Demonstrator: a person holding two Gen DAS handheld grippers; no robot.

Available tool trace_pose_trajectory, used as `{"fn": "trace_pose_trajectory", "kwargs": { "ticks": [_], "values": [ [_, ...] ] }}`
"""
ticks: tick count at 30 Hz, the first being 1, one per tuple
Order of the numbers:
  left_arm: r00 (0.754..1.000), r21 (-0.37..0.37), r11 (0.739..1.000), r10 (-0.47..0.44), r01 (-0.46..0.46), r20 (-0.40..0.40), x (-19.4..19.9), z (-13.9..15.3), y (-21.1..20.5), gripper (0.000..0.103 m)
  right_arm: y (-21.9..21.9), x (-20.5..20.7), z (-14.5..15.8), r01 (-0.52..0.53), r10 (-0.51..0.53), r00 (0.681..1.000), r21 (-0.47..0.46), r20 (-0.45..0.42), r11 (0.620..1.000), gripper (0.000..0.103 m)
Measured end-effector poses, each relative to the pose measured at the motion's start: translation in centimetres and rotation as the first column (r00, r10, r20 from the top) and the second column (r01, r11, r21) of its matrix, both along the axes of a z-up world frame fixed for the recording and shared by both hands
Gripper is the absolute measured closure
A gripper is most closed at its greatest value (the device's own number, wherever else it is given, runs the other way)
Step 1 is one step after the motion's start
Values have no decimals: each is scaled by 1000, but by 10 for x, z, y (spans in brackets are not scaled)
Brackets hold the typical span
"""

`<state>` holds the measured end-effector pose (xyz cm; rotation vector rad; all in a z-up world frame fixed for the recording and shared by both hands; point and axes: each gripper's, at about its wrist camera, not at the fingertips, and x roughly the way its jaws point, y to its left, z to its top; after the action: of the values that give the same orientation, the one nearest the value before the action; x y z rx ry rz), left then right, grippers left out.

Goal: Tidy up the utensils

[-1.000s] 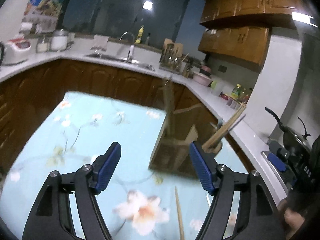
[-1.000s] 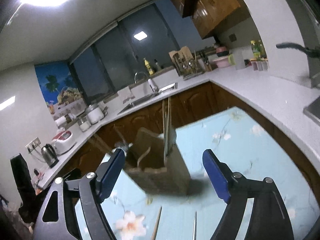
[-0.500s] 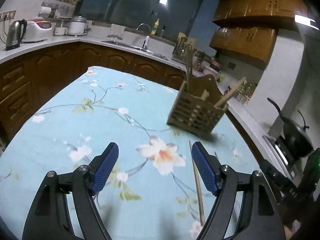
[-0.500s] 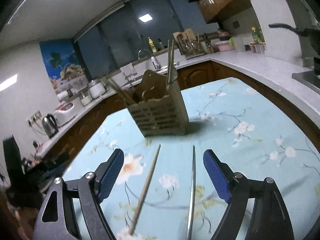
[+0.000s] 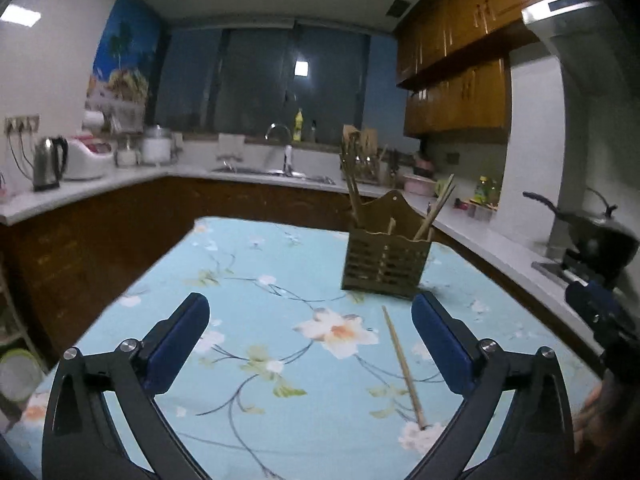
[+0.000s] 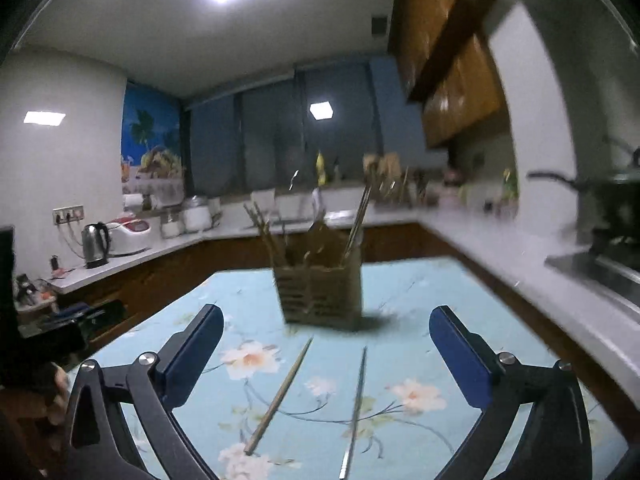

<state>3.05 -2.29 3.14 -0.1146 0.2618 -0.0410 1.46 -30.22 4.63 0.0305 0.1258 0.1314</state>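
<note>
A slatted wooden utensil holder [image 5: 386, 266] stands on the floral tablecloth, with several chopsticks upright in it; it also shows, blurred, in the right wrist view [image 6: 320, 294]. A wooden chopstick [image 5: 402, 364] lies loose in front of it; in the right wrist view the wooden chopstick [image 6: 280, 394] lies left of a metal chopstick [image 6: 356, 400]. My left gripper [image 5: 310, 344] is open and empty, above the table short of the holder. My right gripper [image 6: 326, 358] is open and empty, with both loose chopsticks between its fingers' lines.
The table [image 5: 256, 280] wears a light blue floral cloth. Kitchen counters run behind and to the right, with a kettle [image 5: 48, 164], a sink [image 5: 276, 170], a dish rack and a black wok [image 5: 600, 236] on the stove.
Both grippers have pulled back and levelled out from close to the holder. The holder now looks farther off, and the loose chopsticks have come into view on the cloth.
</note>
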Motion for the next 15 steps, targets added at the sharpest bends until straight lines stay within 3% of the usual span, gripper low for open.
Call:
{"fn": "trace_pose_trajectory", "kwargs": {
  "ticks": [6, 15],
  "values": [
    [1000, 26, 999, 28, -28, -4, -6, -19, -3, 0, -1, -5, -19, 25, -25, 1000, -32, 2, 999, 0],
    [999, 73, 996, 48, -48, 12, -14, -31, -10, 0, -17, -9, -31, 55, -55, 998, 14, -10, 998, 0]
  ]
}}
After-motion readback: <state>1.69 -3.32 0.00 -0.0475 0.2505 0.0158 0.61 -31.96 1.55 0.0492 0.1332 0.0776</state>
